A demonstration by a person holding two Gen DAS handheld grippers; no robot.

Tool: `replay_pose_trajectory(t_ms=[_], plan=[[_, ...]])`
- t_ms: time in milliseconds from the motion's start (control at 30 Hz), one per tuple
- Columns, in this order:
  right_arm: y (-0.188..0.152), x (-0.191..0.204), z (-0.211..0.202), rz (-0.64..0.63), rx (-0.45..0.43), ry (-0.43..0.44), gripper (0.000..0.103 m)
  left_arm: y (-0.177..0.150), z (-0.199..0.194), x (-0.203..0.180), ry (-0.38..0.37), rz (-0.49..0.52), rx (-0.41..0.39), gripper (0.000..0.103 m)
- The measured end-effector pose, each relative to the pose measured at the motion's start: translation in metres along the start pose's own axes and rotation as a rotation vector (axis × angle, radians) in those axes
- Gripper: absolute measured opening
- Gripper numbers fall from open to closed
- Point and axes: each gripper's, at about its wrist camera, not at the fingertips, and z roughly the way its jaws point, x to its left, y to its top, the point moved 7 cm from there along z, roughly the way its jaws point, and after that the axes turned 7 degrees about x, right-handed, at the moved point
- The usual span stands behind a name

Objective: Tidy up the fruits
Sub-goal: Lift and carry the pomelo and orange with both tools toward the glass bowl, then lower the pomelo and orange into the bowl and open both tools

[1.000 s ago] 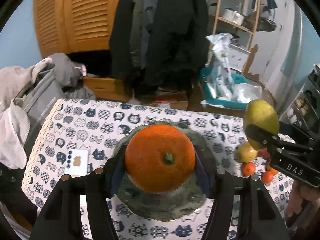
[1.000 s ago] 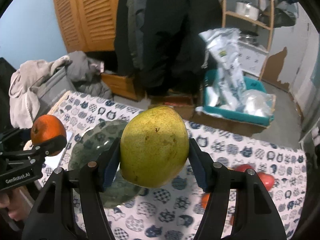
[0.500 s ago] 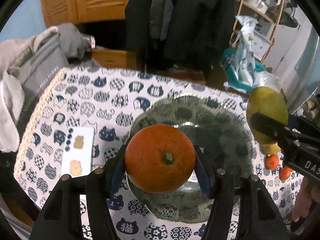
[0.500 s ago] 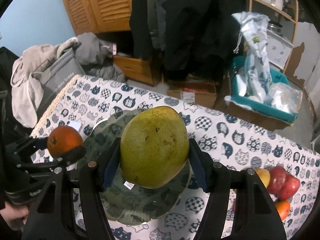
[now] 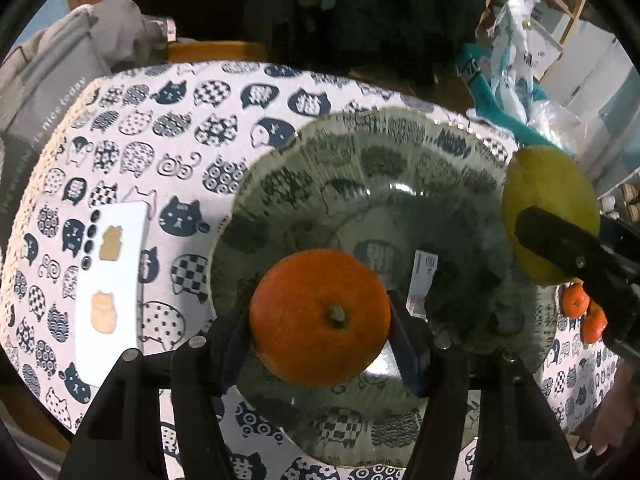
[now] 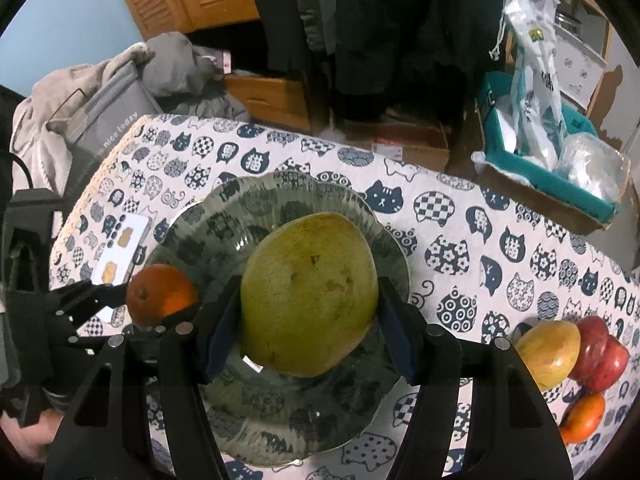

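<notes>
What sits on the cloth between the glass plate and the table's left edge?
A white phone with cat stickers, seen in the left wrist view.

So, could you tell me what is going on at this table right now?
A person is sorting fruit with a handheld gripper in each hand. The left gripper holds an orange between its jaws, and the right gripper holds a large green pear. Both hang over a glass plate on the cat-print tablecloth, and neither fruit has been set down yet. More fruit sits in a pile at the right edge of the table, and a white phone lies left of the plate.
</notes>
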Motion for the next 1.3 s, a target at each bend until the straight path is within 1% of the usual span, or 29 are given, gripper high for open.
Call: replay_pose_trajectory(t_ms=[367, 567, 600, 667, 733, 933, 1167, 1200, 1300], plan=[[-0.005, -0.005, 0.009, 0.011, 0.027, 0.003, 0.065, -0.007, 0.027, -0.006, -0.01, 0.009, 0.08, 0.065], [-0.006, -0.007, 0.011, 0.014, 0.03, 0.006, 0.065, -0.007, 0.032, -0.012, -0.004, 0.025, 0.09, 0.065], [-0.006, -0.008, 0.011, 0.017, 0.03, 0.007, 0.065, -0.007, 0.032, -0.011, -0.007, 0.023, 0.093, 0.067], [-0.006, -0.009, 0.01, 0.024, 0.03, 0.009, 0.065, -0.005, 0.03, -0.012, -0.025, 0.013, 0.087, 0.071], [-0.005, -0.011, 0.009, 0.031, 0.029, 0.013, 0.065, -0.004, 0.022, -0.009, -0.029, 0.005, 0.067, 0.08], [-0.003, -0.011, 0.011, 0.043, 0.037, 0.032, 0.065, -0.001, -0.004, 0.001, -0.052, -0.031, 0.026, 0.08], [-0.008, 0.004, 0.026, 0.006, 0.08, 0.031, 0.065, -0.001, -0.033, 0.024, -0.036, -0.09, -0.028, 0.08], [-0.01, 0.007, 0.03, -0.002, 0.091, 0.028, 0.065, -0.002, -0.037, 0.027, -0.021, -0.094, -0.037, 0.081], [-0.014, 0.014, 0.039, -0.02, 0.118, 0.019, 0.065, -0.003, -0.04, 0.036, -0.01, -0.108, -0.042, 0.081]])
